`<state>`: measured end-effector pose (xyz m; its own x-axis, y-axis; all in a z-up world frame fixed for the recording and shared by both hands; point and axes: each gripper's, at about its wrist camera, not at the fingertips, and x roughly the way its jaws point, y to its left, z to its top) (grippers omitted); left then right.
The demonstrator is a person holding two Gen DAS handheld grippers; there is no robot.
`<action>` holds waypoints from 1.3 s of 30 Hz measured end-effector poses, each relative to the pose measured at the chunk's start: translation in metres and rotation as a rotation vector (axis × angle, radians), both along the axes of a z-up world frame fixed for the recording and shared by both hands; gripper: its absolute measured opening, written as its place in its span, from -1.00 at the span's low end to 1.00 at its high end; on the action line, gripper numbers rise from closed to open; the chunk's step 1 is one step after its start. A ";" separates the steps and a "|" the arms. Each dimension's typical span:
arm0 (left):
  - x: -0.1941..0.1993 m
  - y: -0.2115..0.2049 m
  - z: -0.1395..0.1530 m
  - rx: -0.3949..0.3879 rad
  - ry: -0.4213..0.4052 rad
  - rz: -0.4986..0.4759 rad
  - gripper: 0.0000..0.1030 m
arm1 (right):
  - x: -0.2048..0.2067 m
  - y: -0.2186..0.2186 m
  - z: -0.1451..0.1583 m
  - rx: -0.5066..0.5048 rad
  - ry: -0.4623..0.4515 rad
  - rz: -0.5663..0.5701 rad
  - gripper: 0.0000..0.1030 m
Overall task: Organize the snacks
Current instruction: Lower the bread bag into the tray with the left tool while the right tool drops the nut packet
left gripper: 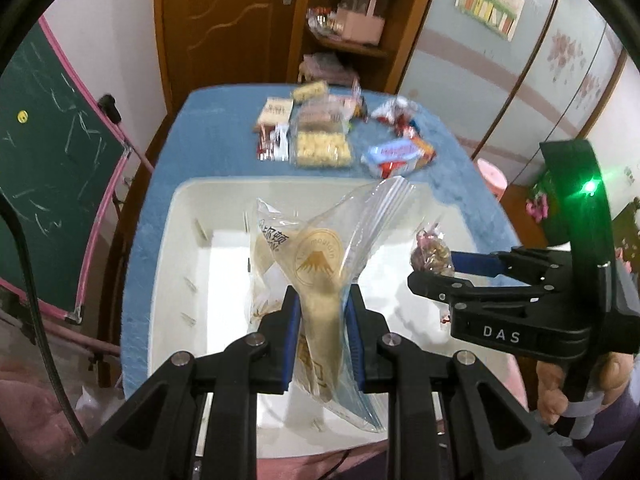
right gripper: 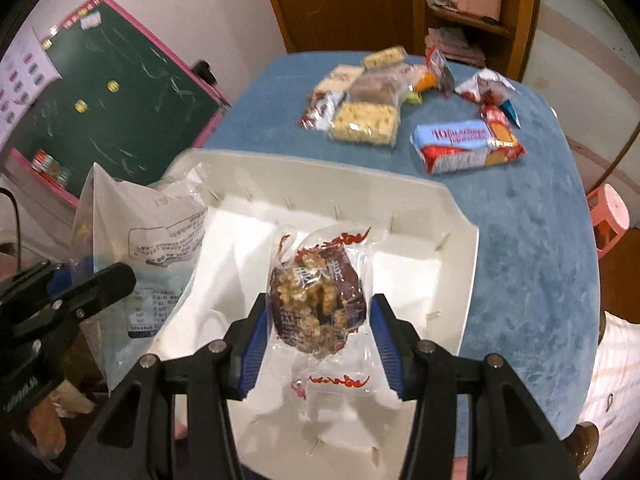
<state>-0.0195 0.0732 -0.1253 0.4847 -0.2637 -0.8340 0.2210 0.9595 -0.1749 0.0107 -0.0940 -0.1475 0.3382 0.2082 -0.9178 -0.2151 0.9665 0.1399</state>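
Snack packet [right gripper: 318, 304] | clamped in right gripper [right gripper: 320, 344] | left gripper [left gripper: 323, 320] clamps bag [left gripper: 320, 276]

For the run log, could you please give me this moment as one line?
left gripper: shut on zip bag | right gripper: around walnut snack pack, grip unclear | both over white bin | more snacks on table

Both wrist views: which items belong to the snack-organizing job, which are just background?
Job:
- left gripper, shut on the clear bagged snack
- right gripper, around the walnut snack pack
- white bin
- loose snacks on the blue table, e.g. the blue cracker pack

Background:
- chalkboard
- wooden door
- shelf
- pink stool
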 end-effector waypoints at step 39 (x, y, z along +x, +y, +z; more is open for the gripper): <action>0.012 -0.014 -0.008 0.084 -0.018 0.066 0.69 | -0.013 0.006 -0.008 0.011 -0.014 0.037 0.49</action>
<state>-0.0075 0.0587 -0.1331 0.5139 -0.1600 -0.8428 0.1594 0.9832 -0.0894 -0.0020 -0.0884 -0.1558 0.3427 0.2310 -0.9106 -0.2525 0.9563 0.1475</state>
